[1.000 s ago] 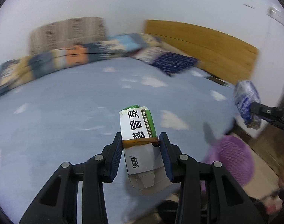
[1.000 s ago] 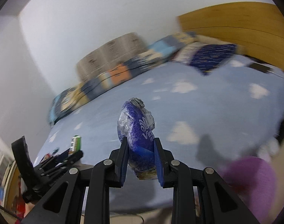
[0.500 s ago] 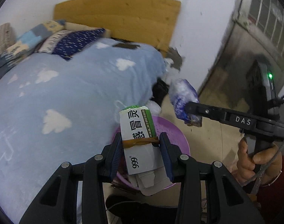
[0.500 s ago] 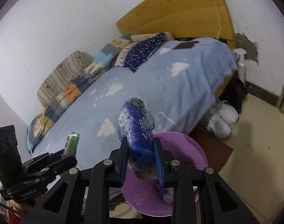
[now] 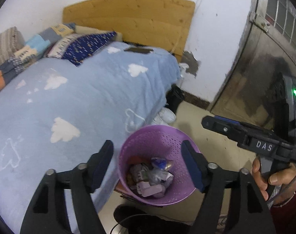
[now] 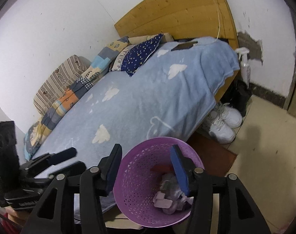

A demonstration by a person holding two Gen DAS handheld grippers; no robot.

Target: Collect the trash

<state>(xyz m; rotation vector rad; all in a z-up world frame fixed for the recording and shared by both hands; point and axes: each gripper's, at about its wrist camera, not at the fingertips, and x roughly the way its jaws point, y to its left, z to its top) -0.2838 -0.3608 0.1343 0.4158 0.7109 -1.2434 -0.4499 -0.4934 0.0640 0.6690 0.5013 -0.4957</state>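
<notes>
A purple perforated bin (image 5: 179,136) stands on the floor against the bed's side and holds crumpled wrappers and packets (image 5: 150,177). Just above its mouth my left gripper (image 5: 147,146) is opening, with nothing between its fingers. The right wrist view shows the same bin (image 6: 192,152) with the trash (image 6: 167,197) at its bottom. My right gripper (image 6: 146,149) hangs over it, its jaws also opening and bare. A blue wrapper (image 5: 158,162) lies on top of the pile. The right gripper's finger (image 5: 214,122) reaches in from the right, held by a hand (image 5: 264,177).
A bed with a light blue cloud blanket (image 5: 79,97) fills the left, with pillows (image 5: 85,46) and a wooden headboard (image 5: 128,17). A dark phone (image 6: 184,45) lies on it. White sneakers (image 6: 224,122), a spray bottle (image 6: 244,64) and a metal door (image 5: 264,62) stand to the right.
Both grippers swung from over the bed to above the purple bin. The left let go of the white and green box, the right of the blue packet, and both jaws spread.
</notes>
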